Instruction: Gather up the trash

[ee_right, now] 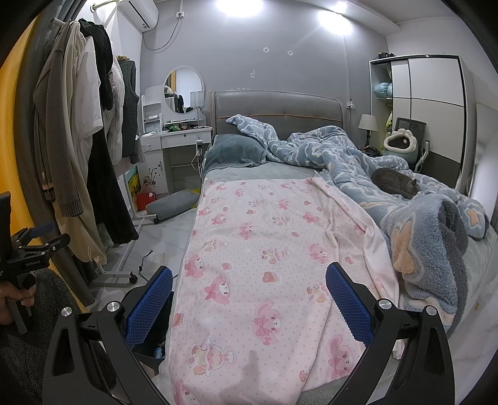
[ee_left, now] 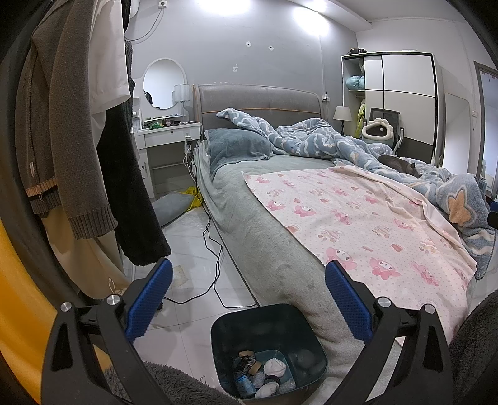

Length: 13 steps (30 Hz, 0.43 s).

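From my feeds I count one bed, with one pink cartoon-print sheet, one blue fleece blanket, one grey-blue pillow and one grey cat curled on the blanket. I see one dark bin on the floor at the bed's corner; the scraps inside are too jumbled for me to number. One round mirror, one white dressing table, two lamps, one wardrobe, two ceiling lights, one air conditioner
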Motion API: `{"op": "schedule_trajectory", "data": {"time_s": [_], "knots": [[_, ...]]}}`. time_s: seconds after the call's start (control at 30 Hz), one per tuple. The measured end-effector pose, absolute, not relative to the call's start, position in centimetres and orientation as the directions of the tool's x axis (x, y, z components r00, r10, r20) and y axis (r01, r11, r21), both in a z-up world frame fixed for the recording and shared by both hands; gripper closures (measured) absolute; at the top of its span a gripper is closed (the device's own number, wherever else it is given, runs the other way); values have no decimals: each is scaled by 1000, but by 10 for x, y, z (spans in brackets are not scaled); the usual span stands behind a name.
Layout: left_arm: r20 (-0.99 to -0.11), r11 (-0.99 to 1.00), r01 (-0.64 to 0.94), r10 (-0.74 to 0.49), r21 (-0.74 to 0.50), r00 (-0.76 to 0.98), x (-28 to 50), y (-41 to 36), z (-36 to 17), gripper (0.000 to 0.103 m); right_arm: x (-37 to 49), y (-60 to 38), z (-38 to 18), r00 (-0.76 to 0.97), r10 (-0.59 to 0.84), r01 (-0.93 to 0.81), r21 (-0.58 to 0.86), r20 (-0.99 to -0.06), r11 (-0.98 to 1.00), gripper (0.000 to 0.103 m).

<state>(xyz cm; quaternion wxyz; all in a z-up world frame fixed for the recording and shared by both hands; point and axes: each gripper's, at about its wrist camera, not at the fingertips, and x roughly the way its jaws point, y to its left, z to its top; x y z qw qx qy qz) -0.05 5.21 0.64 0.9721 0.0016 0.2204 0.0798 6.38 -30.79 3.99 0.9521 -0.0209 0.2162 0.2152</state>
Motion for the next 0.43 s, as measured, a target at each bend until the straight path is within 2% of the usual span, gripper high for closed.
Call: {"op": "schedule_trajectory", "data": {"time_s": [0.43], "knots": [[-431, 987, -157, 158, 37, 888, 0, 53, 7, 3, 64, -308, 41, 814, 400, -419, 52, -421, 906, 3]]}}
